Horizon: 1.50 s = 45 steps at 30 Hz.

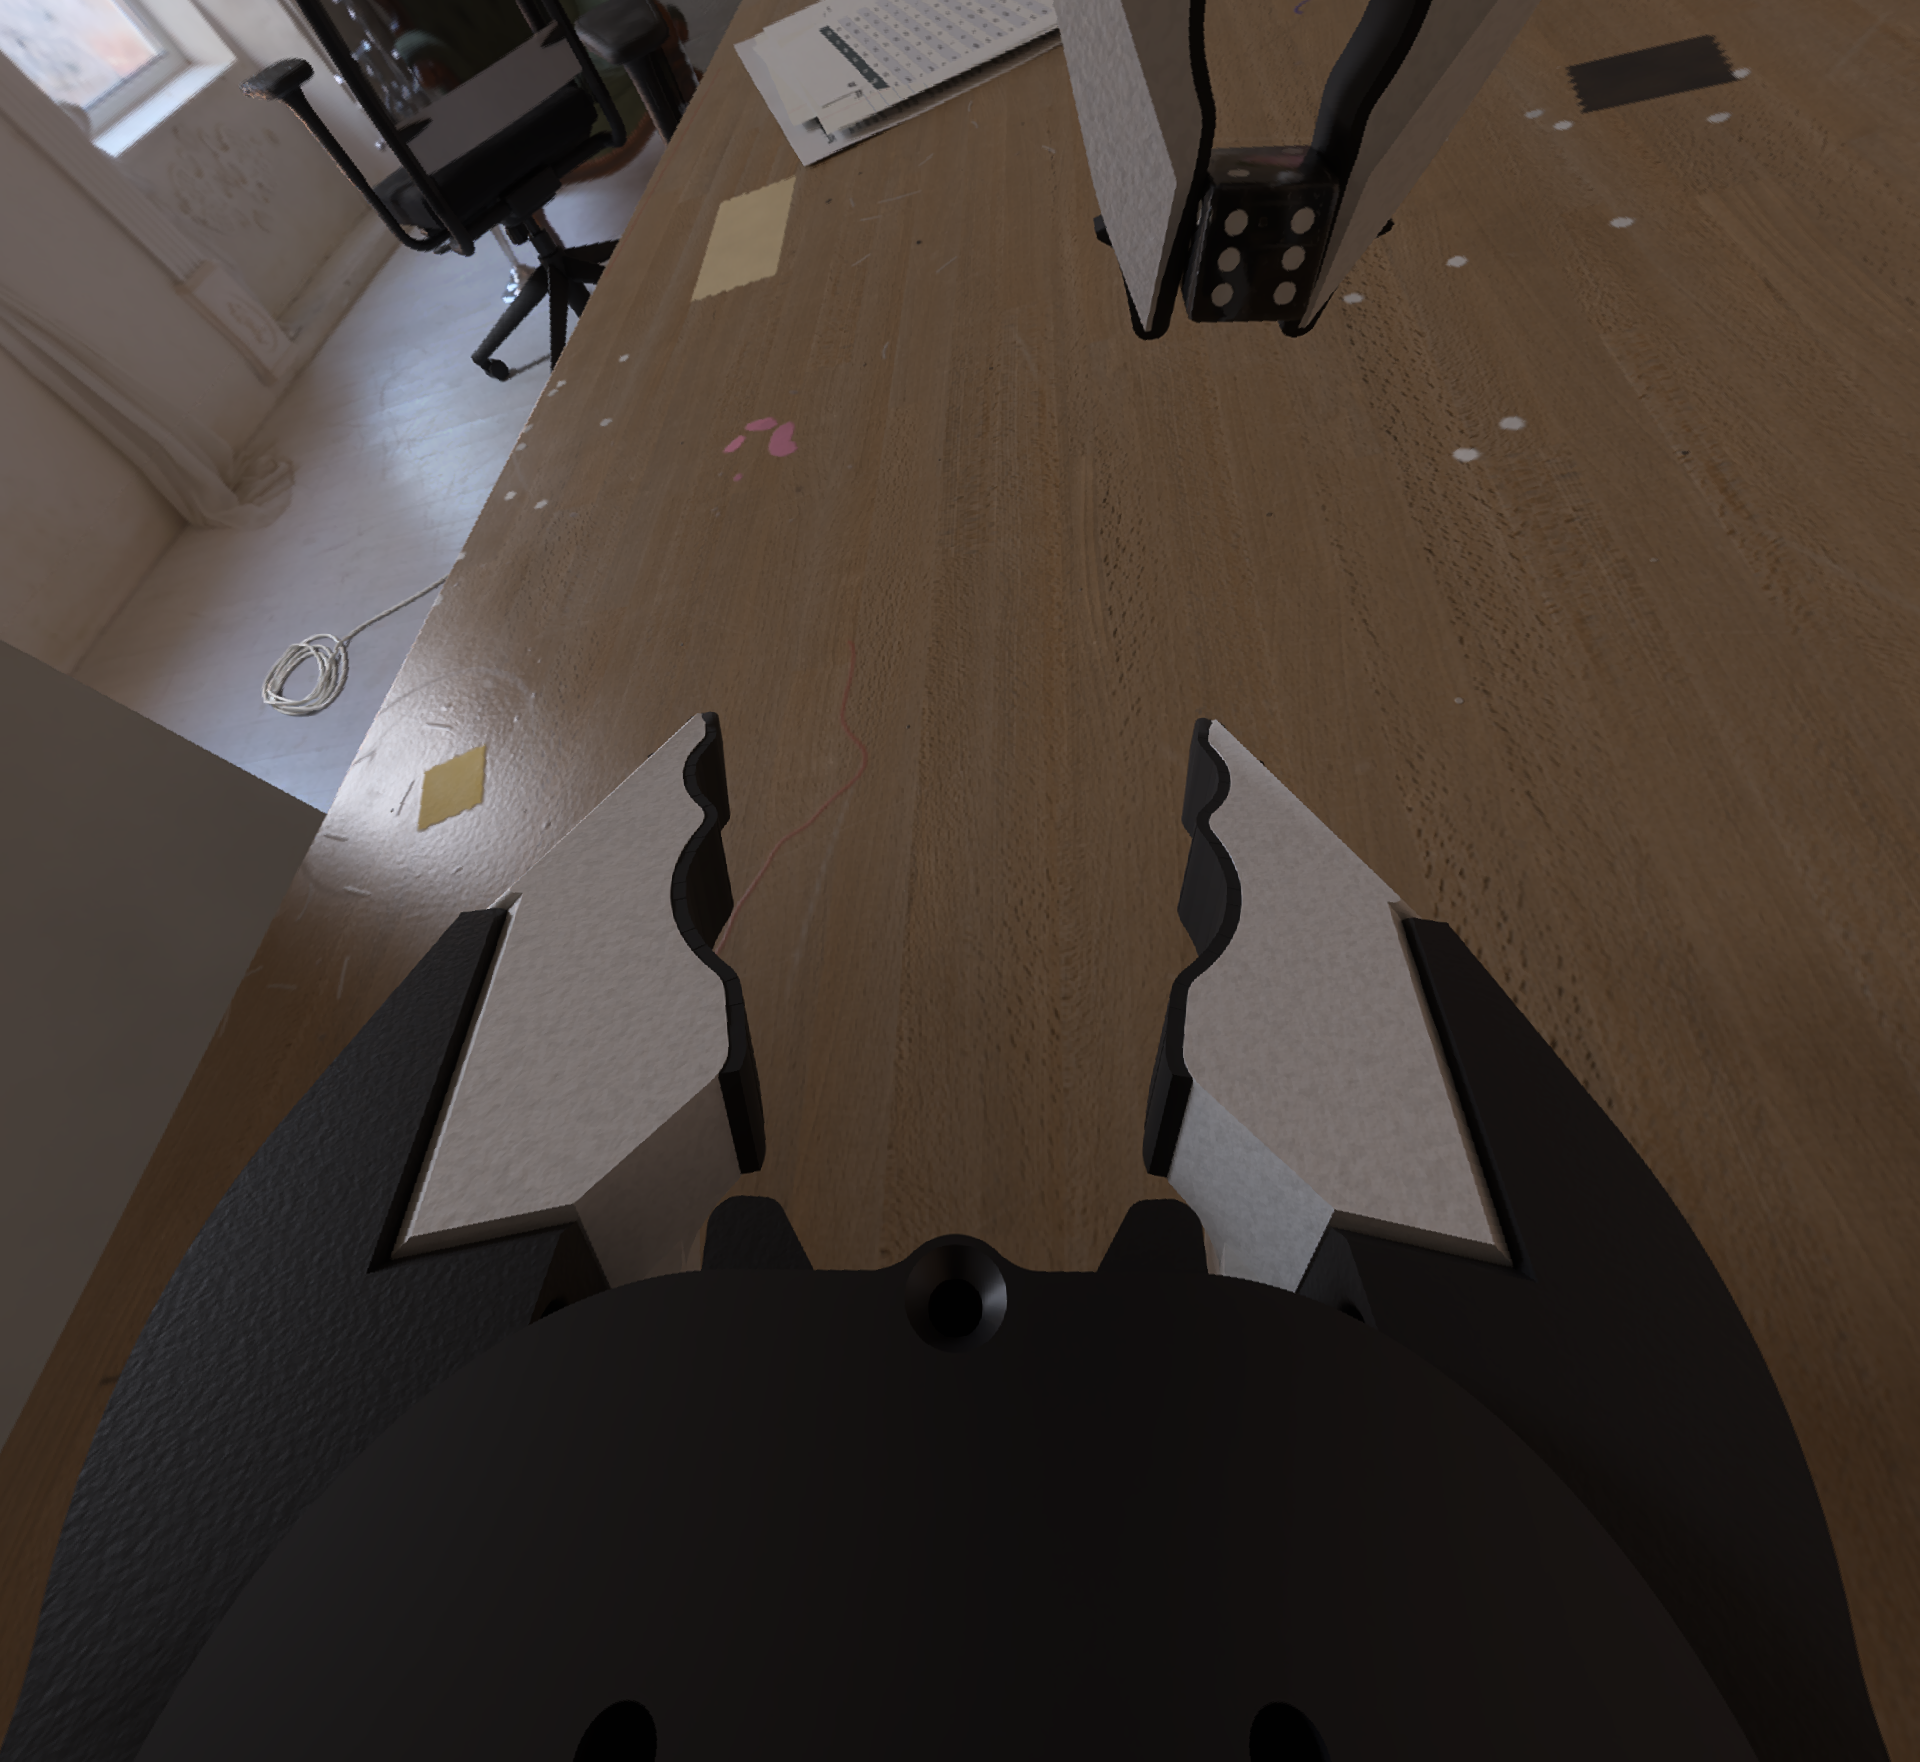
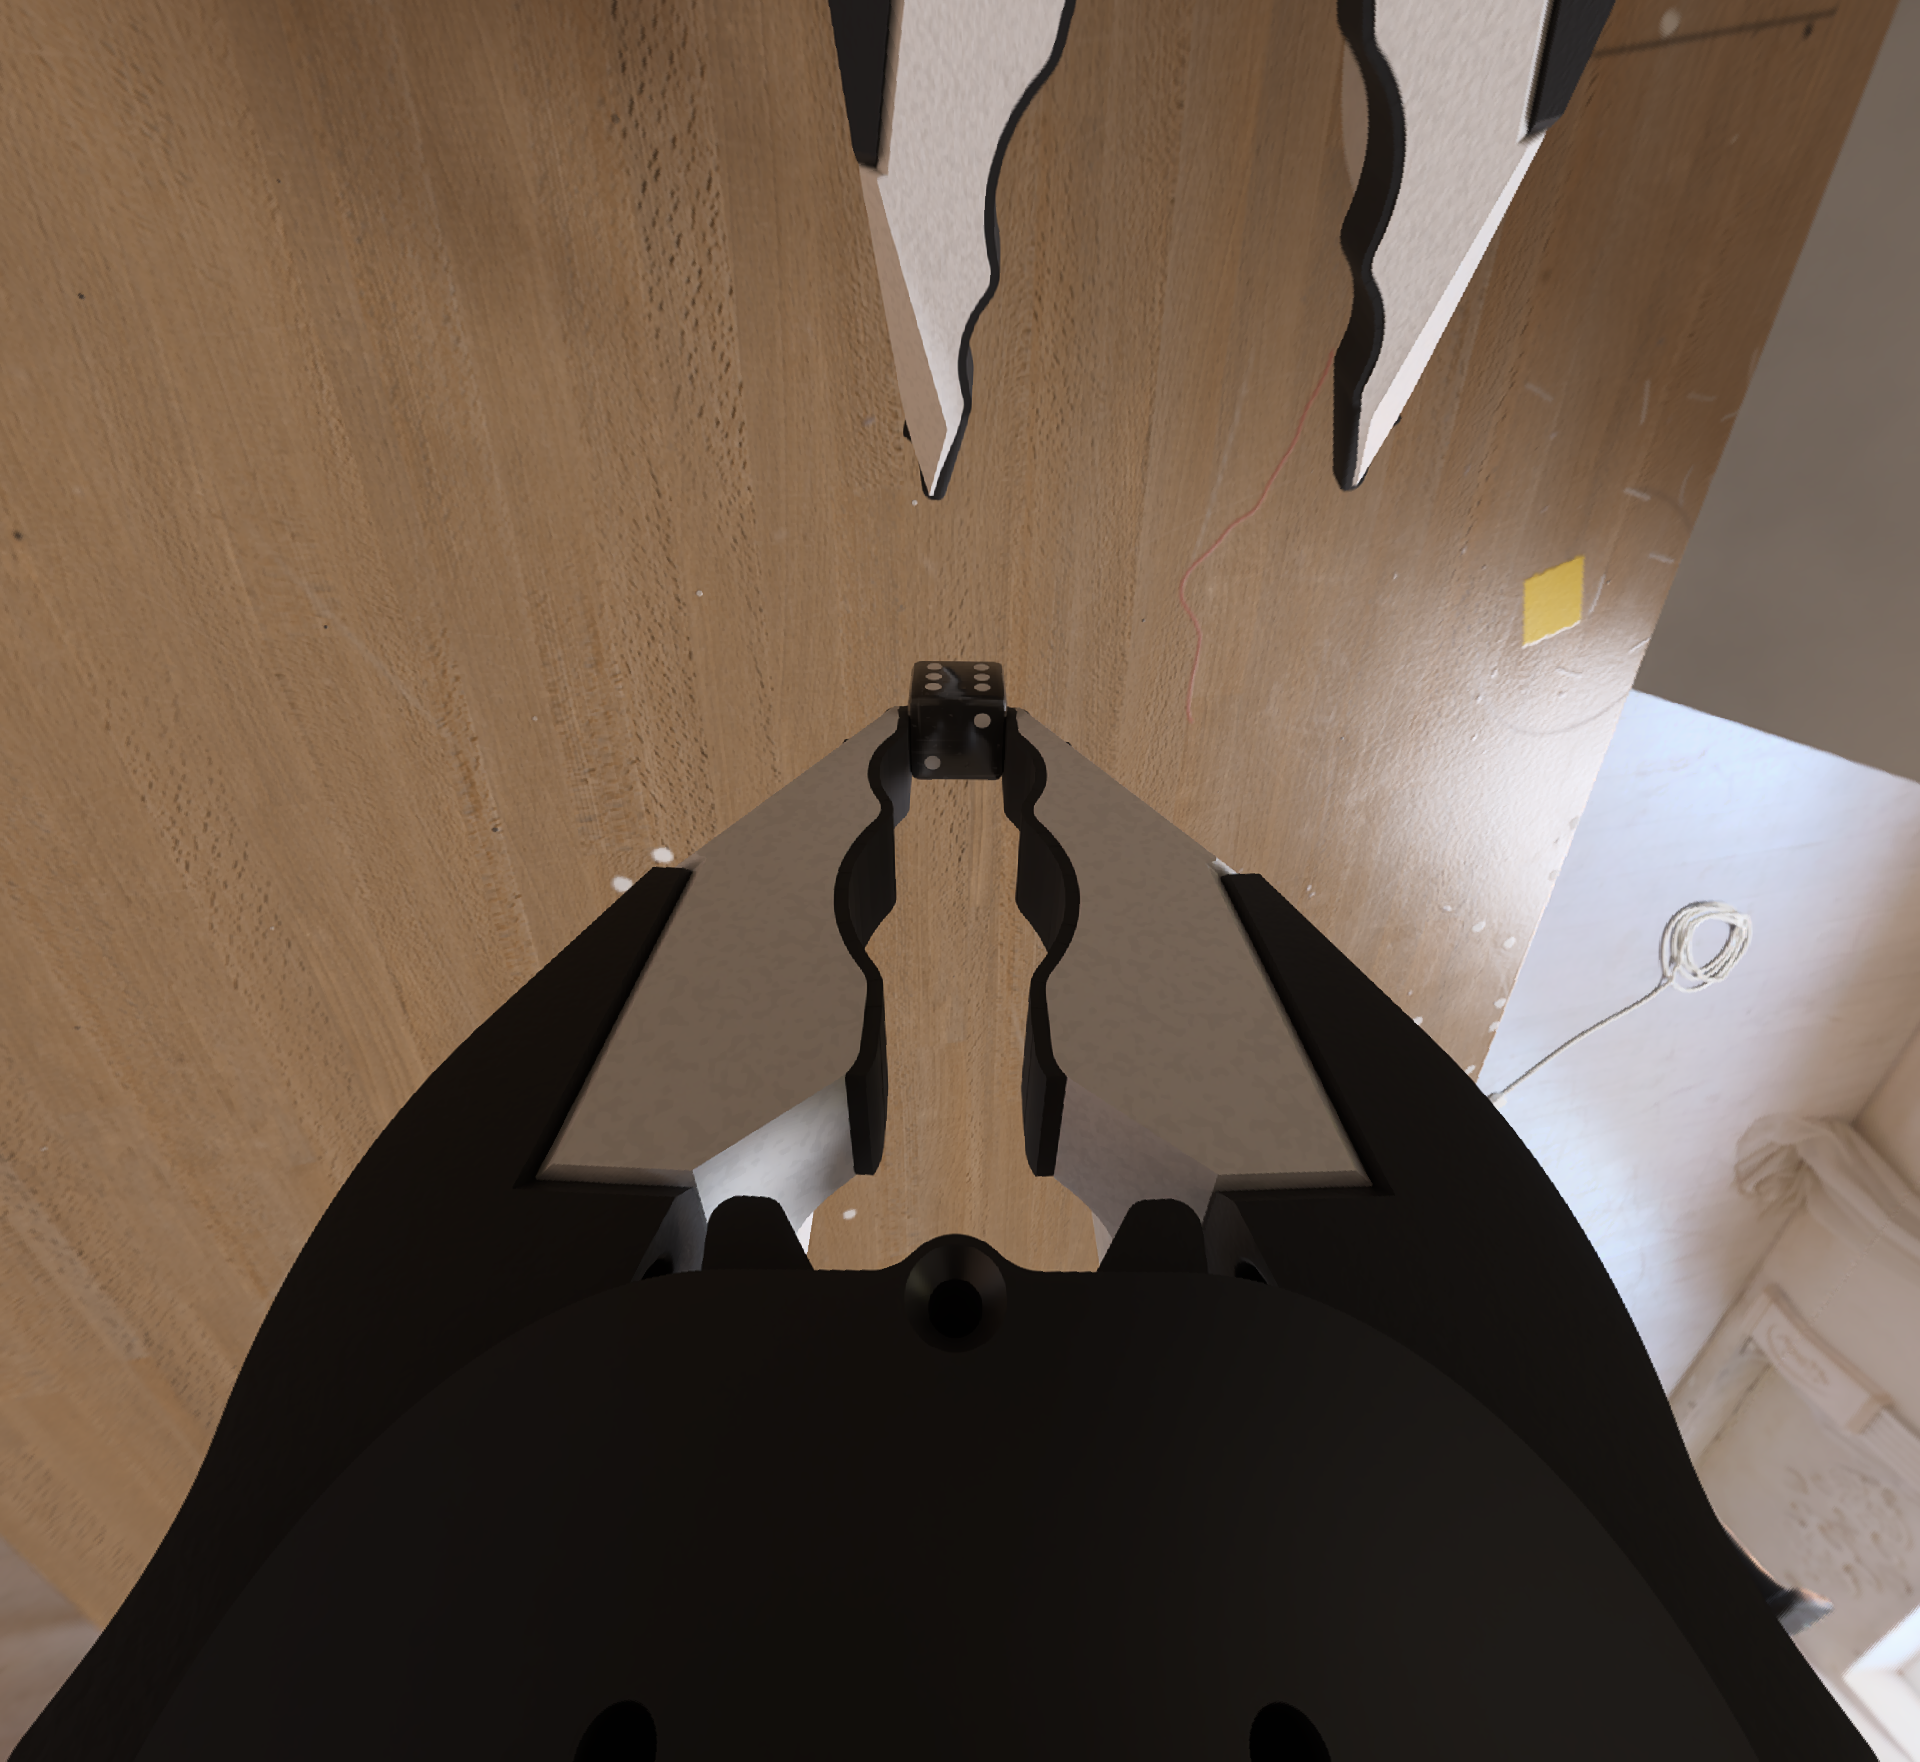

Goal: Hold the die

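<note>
The die (image 1: 1259, 242) is a small black cube with white pips. It sits between the fingertips of my right gripper (image 1: 1221, 325), which comes down from the top of the left wrist view. In the right wrist view the die (image 2: 956, 725) is clamped at the tips of my right gripper (image 2: 956, 720), just above or on the wooden table (image 2: 416, 465); contact with the table cannot be told. My left gripper (image 1: 956, 725) is open and empty, low over the table, facing the die. It also shows in the right wrist view (image 2: 1138, 486), beyond the die.
Printed paper sheets (image 1: 935, 50) lie at the table's far end. Yellow paper patches (image 1: 743, 242) and a black tape strip (image 1: 1652, 86) lie on the wood. An office chair (image 1: 488, 133) stands by the table's left edge (image 1: 499, 507). A coiled cord (image 1: 307, 673) lies on the floor.
</note>
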{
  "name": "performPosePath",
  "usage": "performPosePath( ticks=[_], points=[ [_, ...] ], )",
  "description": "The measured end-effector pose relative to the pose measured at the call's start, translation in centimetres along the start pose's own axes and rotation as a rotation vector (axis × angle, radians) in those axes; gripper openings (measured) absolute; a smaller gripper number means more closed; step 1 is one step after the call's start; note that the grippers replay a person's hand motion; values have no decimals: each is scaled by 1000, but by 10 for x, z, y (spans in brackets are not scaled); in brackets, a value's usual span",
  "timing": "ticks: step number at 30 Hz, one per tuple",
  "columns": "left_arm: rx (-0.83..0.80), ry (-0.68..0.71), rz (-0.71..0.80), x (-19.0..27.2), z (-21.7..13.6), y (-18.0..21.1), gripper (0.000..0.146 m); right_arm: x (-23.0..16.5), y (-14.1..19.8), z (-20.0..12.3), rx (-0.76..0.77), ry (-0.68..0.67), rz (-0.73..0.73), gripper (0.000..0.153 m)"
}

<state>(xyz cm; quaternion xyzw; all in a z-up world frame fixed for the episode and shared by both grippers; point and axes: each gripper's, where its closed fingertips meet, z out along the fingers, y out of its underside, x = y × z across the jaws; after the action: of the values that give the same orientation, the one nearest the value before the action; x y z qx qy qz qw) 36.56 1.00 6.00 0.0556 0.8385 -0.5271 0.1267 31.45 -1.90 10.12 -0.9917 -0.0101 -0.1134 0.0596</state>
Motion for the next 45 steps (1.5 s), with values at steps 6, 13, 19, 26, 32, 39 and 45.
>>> performPosePath(
  ticks=[6, 13, 19, 26, 32, 39, 45],
  points=[
    [-10, -39, -82, -9, -2, 2, 83, 0, 1, 6, -34, -65, 8, 16],
    [223, -151, -379, -37, -45, -37, 68, -1, 7, 9, 4, -52, -21, 16],
    [465, 19, -532, -15, -102, -67, 70, 2, 6, 10, 37, -48, 17, 16],
    [335, 91, -407, 44, -111, -43, 78, 6, 8, 11, -7, -47, 49, 16],
    [112, 61, -346, 60, -72, -10, 45, 10, 8, 12, -38, -55, 107, 16],
    [37, -95, -296, 28, -78, -7, 0, 10, 7, 12, -42, -86, 163, 16],
    [98, -280, -499, -16, -88, -1, 18, 13, 6, 18, -97, -81, 217, 16]
  ],
)
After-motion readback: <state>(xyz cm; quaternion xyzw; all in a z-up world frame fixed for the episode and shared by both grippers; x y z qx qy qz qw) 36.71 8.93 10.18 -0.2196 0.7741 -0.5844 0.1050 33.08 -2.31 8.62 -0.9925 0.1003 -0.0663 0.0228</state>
